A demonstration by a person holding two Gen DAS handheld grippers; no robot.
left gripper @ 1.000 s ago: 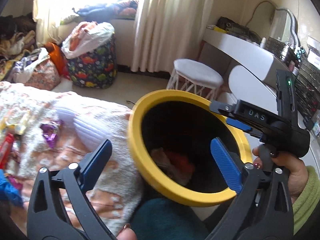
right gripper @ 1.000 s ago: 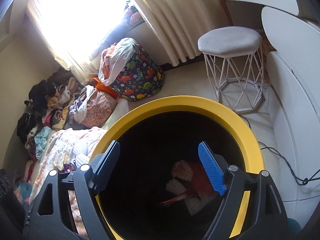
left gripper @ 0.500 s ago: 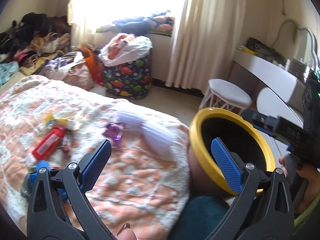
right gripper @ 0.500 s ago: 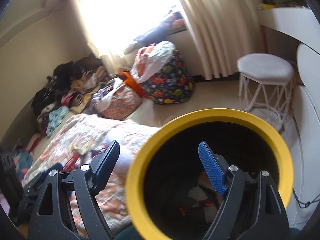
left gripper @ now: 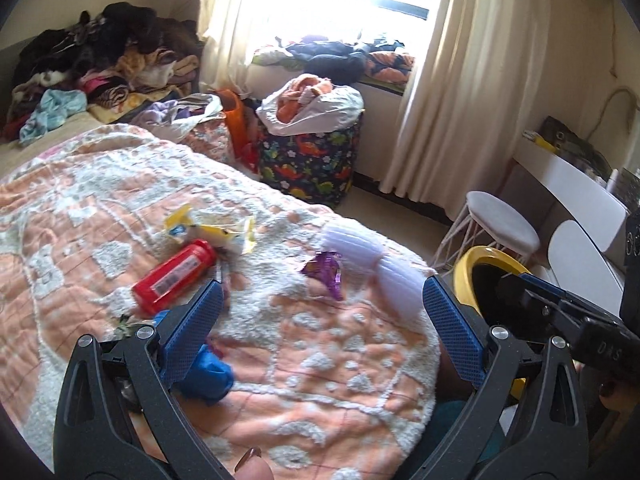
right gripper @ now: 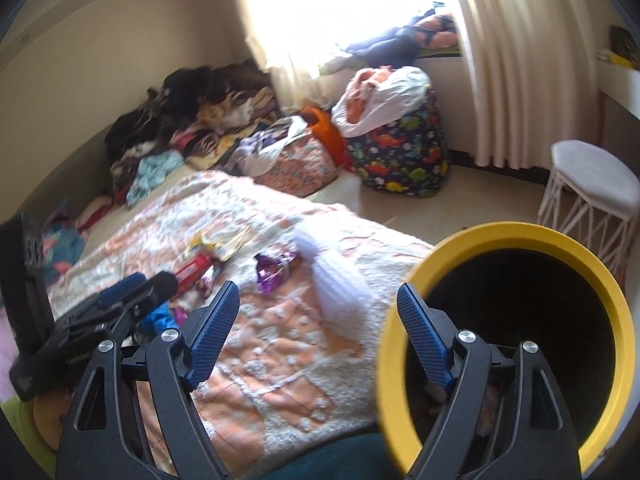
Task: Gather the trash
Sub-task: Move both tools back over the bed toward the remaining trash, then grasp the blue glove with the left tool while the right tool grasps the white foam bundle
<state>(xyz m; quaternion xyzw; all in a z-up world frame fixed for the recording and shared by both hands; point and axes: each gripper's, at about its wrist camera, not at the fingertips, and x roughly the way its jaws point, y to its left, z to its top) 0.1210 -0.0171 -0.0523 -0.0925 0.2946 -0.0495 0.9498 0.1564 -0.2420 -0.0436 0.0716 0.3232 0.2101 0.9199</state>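
Both tools have their jaws wide apart, with nothing between the blue pads. The left gripper (left gripper: 320, 316) fills the lower part of its frame, above the peach and white fluffy blanket (left gripper: 100, 200). On this blanket, left of centre, lie a red plastic bottle (left gripper: 174, 276), yellow wrappers (left gripper: 212, 230) and a purple foil wrapper (left gripper: 324, 272). The right gripper (right gripper: 318, 326) is low in its frame, beside the round black bin with yellow rim (right gripper: 600, 280) at lower right.
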